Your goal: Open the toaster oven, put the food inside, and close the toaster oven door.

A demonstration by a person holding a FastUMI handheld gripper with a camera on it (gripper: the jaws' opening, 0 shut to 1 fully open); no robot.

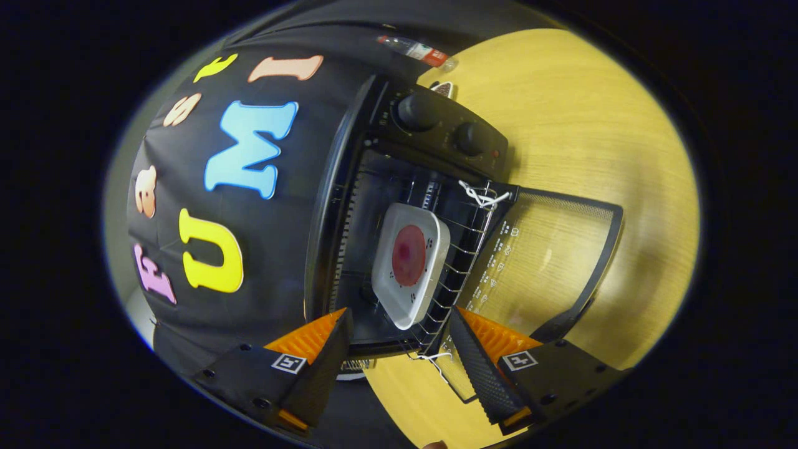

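1. The black toaster oven (399, 206) with two round knobs stands on the pale wooden table (580, 118), and its glass door (548, 249) hangs fully open in front of the cavity.
2. The food, a round red slice (409, 254) on a white square tray (411, 265), already lies on the wire rack (464, 255) inside the oven.
3. The gripper (399, 349) hovers just in front of the oven mouth; its fingers stand wide apart and hold nothing.
4. The rack seems pulled partly out of the oven. If the door is lifted now, it probably pushes the rack, and the tray can slide or tip.
5. A white string (480, 194) ties the rack to the door; a finger can catch it.
6. The door's edge is thin, so a finger can slip off it and the door can fall back.
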